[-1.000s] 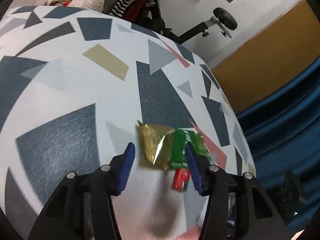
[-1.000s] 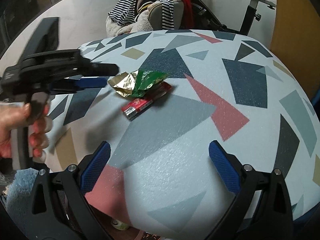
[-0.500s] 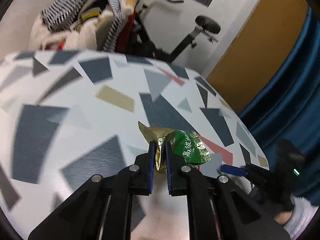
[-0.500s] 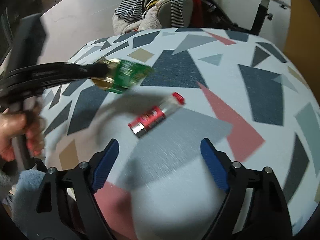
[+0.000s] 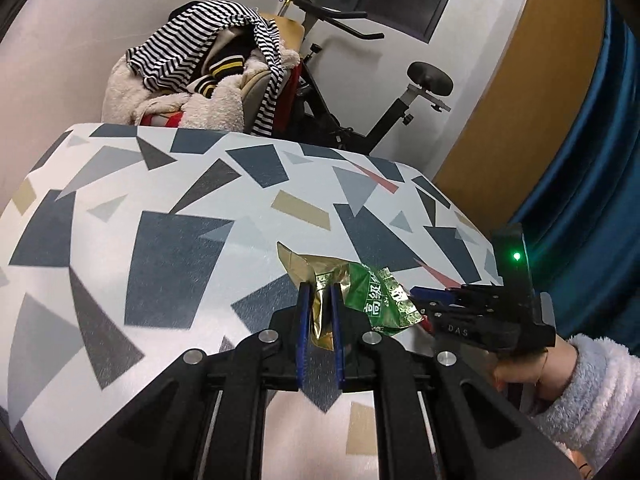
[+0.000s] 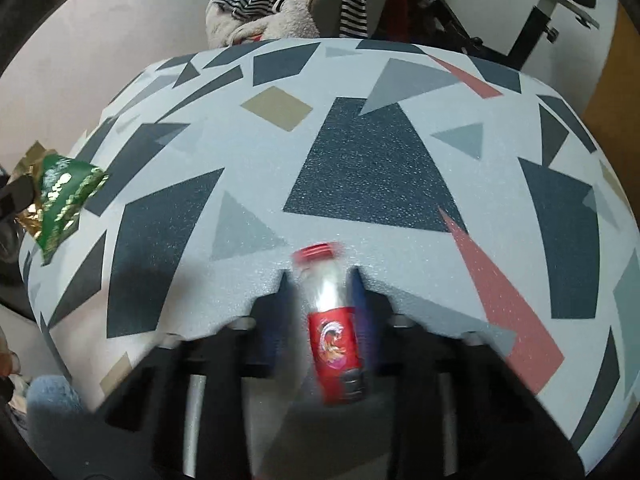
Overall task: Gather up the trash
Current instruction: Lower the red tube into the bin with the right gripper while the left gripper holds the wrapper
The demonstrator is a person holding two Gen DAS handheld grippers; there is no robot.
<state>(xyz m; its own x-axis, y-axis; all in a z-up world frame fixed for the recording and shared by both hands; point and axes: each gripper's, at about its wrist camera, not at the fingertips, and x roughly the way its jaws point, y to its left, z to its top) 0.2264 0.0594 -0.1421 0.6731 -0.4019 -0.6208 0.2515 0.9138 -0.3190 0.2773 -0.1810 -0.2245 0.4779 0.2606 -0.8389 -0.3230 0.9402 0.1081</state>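
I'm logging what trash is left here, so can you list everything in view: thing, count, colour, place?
wrapper: 1, green and gold, held off the table in the left gripper
bottle: 1, clear, red cap and label, between the right gripper's fingers
table: 1, white with grey, tan and pink shapes
clothes: a pile, striped and cream, on a chair behind the table
exercise bike: 1, black, by the wall
curtain: 1, blue, at right
left gripper: shut on wrapper
right gripper: jaws just closing around bottle
sleeve: 1, white, fluffy
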